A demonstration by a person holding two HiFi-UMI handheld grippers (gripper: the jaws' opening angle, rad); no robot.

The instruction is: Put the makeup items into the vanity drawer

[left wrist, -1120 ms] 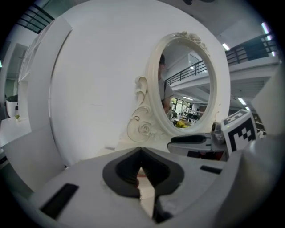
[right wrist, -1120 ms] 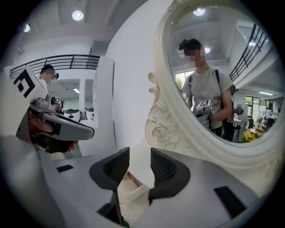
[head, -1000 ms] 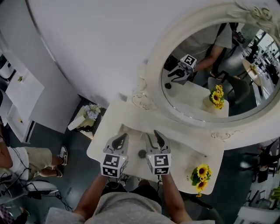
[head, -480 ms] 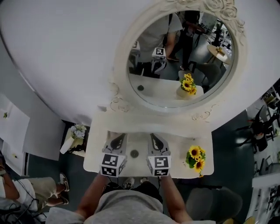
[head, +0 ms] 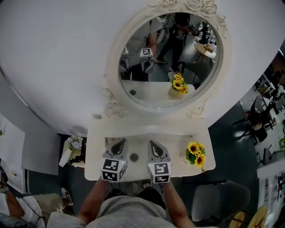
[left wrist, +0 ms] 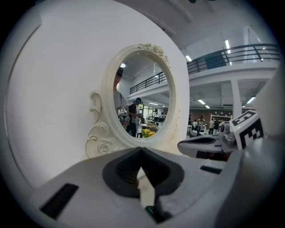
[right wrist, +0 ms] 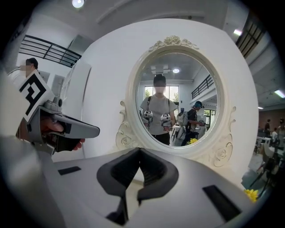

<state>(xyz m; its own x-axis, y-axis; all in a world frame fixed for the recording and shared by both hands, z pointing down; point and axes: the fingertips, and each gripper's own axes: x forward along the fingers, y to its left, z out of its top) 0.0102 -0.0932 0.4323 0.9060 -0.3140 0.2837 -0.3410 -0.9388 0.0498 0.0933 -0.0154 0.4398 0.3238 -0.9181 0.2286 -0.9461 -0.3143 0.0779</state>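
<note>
Vanity top (head: 179, 155) with sunflowers (head: 196, 153) below oval mirror (head: 164, 62), white wall (head: 58, 67)

Dim, vignetted head view; brighter gripper views, fisheye-warped, perhaps soft.

Counted from behind my two claws — left gripper (head: 118, 143), right gripper (head: 153, 144): one vanity (head: 95, 156), one oval mirror (head: 167, 58), one sunflower bunch (head: 196, 153), one small dark round item (head: 134, 156), one grey chair (head: 218, 205).

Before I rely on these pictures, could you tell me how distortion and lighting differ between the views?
Head view: soft even light, the wall bulging like a dome. Left gripper view: heavy fisheye with a black border, the mirror warped. Right gripper view: same black border, a ceiling lamp glaring.
</note>
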